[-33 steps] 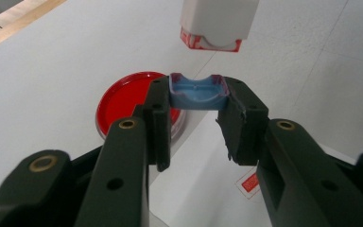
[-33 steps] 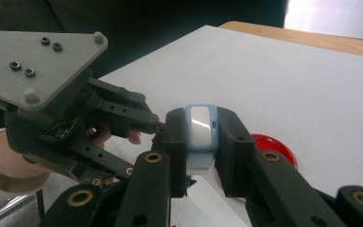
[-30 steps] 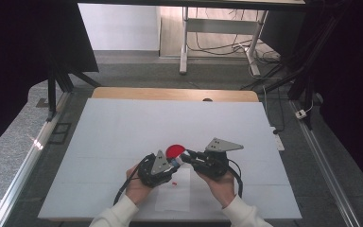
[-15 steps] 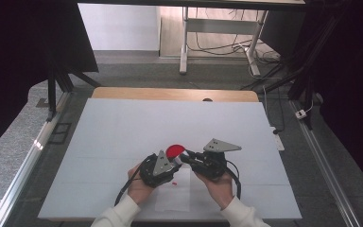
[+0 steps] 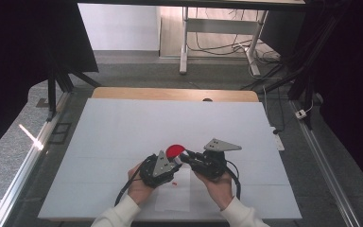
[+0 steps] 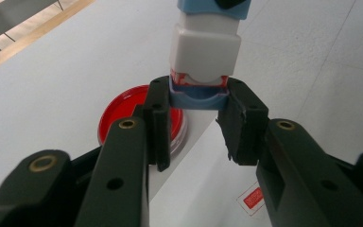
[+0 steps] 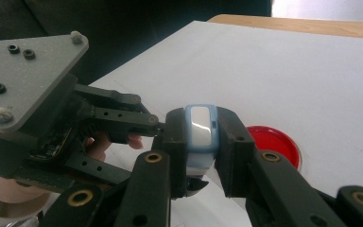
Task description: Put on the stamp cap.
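Observation:
A small white and blue stamp-like block [image 5: 179, 159] is held between both grippers just above the table. My left gripper [image 5: 172, 163] is shut on its blue end piece [image 6: 198, 92], where a red strip shows under the white body [image 6: 205, 47]. My right gripper [image 5: 185, 156] is shut on the other blue-framed end [image 7: 201, 127]. A round red dish [image 5: 174, 151] lies on the table just behind the block, also in the left gripper view [image 6: 123, 111] and the right gripper view [image 7: 272, 142]. The left gripper's grey plate [image 7: 23, 80] fills the near left.
A white paper sheet [image 5: 175, 196] lies under the hands with a small red mark [image 5: 174, 183] on it. The white table top [image 5: 170, 123] stretches wide to the far wooden edge [image 5: 170, 93]. Metal rails run along both sides.

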Action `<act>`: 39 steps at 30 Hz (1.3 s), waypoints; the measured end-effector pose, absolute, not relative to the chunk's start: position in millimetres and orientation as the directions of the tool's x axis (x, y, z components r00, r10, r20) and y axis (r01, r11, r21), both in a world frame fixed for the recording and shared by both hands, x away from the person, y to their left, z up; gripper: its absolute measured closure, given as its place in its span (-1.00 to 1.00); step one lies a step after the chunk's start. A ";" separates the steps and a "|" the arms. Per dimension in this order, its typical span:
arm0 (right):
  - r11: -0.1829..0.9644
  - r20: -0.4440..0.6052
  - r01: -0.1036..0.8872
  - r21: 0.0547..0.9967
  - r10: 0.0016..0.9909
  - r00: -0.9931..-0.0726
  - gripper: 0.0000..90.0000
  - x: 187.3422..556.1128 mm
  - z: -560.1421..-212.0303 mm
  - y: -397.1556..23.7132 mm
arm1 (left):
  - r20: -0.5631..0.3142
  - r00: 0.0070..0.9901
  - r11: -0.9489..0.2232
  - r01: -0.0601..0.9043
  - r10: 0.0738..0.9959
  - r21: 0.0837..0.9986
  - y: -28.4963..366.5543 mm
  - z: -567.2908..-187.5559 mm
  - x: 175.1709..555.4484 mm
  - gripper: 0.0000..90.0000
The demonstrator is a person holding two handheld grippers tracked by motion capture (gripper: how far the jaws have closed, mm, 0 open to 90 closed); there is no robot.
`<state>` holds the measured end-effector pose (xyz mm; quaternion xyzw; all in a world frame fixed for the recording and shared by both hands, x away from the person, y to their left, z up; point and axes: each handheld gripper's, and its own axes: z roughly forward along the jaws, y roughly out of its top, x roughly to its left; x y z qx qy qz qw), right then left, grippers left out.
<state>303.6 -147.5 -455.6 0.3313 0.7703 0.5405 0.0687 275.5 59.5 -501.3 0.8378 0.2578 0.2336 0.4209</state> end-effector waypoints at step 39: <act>0.203 0.241 0.448 0.870 0.618 -0.748 0.66 298.9 -457.9 -140.5 | 0.219 0.735 -0.526 0.213 0.641 0.823 57.4 -503.3 271.2 0.45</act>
